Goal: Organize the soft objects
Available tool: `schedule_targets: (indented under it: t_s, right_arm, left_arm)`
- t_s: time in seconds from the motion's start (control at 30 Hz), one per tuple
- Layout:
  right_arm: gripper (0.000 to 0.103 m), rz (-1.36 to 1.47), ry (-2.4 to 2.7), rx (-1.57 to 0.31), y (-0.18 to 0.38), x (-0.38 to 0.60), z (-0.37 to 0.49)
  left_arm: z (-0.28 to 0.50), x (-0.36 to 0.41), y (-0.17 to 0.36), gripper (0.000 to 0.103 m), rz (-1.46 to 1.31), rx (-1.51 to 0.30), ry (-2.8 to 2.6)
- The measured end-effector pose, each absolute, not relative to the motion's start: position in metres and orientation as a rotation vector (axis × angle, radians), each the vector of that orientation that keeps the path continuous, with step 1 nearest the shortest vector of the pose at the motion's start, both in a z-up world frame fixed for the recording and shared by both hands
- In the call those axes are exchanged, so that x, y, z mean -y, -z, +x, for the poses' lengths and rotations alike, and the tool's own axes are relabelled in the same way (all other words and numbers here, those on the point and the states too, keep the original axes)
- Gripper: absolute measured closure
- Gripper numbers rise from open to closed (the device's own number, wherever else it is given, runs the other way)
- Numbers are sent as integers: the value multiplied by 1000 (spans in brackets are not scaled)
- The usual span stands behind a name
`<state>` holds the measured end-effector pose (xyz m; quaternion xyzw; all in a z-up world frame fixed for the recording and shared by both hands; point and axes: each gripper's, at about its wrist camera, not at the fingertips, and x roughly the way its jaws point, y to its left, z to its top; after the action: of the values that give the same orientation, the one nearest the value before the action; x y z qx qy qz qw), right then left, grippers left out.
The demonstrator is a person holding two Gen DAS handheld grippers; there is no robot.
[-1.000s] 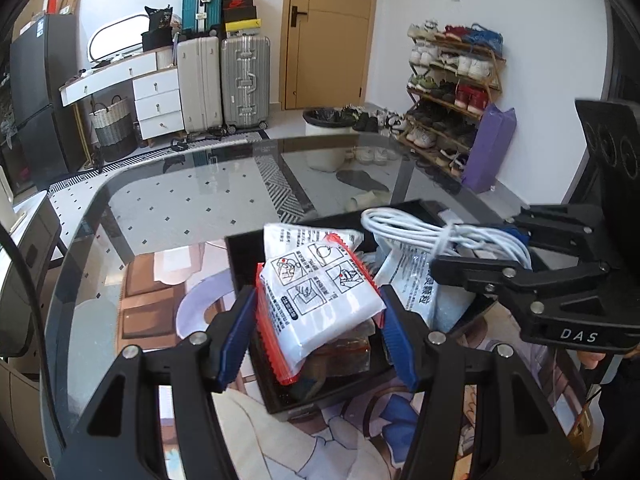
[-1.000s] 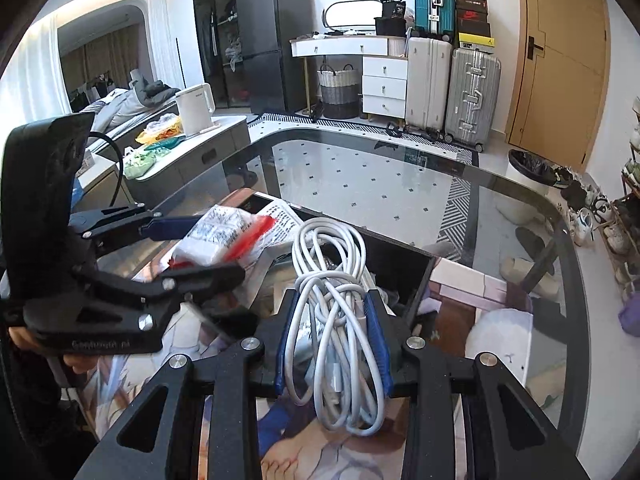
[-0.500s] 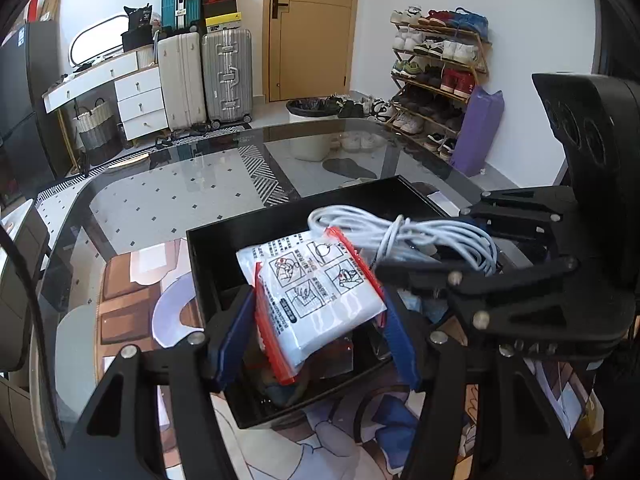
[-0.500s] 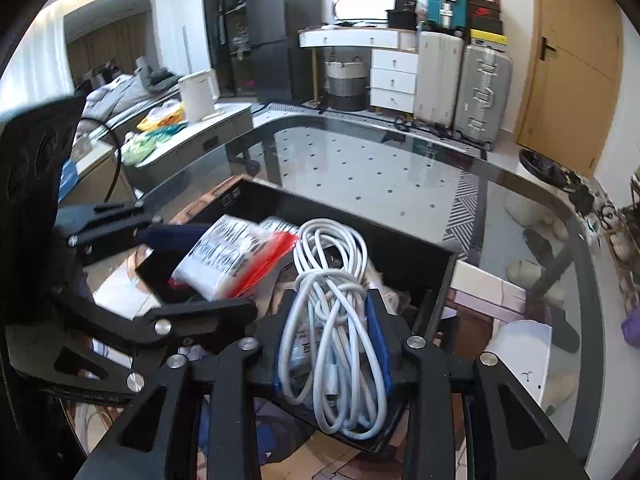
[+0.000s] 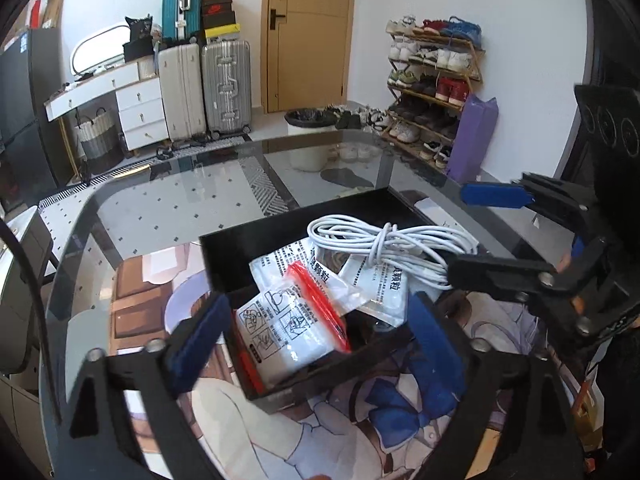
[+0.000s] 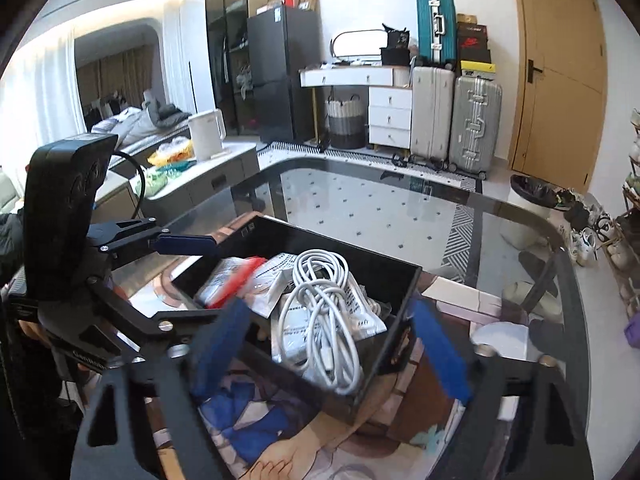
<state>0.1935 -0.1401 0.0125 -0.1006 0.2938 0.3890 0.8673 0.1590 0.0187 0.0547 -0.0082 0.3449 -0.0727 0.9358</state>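
While both pairs of jaws spread apart over the bin, these are the particulars:

Left gripper [image 5: 316, 344]: its jaws are opening and already stand wide; the blue pads flank the near corner of the bin and press on nothing.
Right gripper [image 6: 328, 344]: its jaws are opening too, spread on either side of the bin's near end; the cable lies between them, untouched by the pads.
Black bin [image 5: 280, 236]: a shallow, open, rectangular tray resting on the tabletop, on top of the printed mat.
White sachet with red strip [image 5: 288, 328]: lies tilted in the bin's near corner in the left wrist view, leaning on the wall, free of the pads.
Other white sachets [image 5: 376, 284]: printed packets lying flat in the bin, partly under the cable and partly under the red-strip sachet.
White cable bundle [image 6: 320, 312]: a coiled, tied cord lying on the sachets inside the bin; one loop hangs over the near wall in the right wrist view.
Printed mat [image 5: 360, 420]: a cartoon-figure mat spread over the near part of the tabletop, under the bin.
Glass tabletop [image 6: 360, 200]: dark-rimmed and see-through, with the patterned floor visible beneath it.
Person: fingers show behind the left gripper's body in the right wrist view, at the left edge.
Room behind: suitcases [image 5: 208, 88] against the wall, a wooden door [image 5: 308, 32], a shoe rack [image 5: 432, 84] on the right.
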Motion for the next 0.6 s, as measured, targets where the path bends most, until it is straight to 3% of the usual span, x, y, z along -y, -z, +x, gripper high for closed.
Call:
schedule_targets:
  t_s: [0.1, 0.6]
  right_arm:
    - [1, -182, -805, -587, -15, 150, 180]
    - [1, -99, -769, -504, -1, 165, 137]
  left_arm:
    - [148, -22, -60, 0, -34, -665, 133]
    - [105, -35, -49, 0, -106, -527, 14]
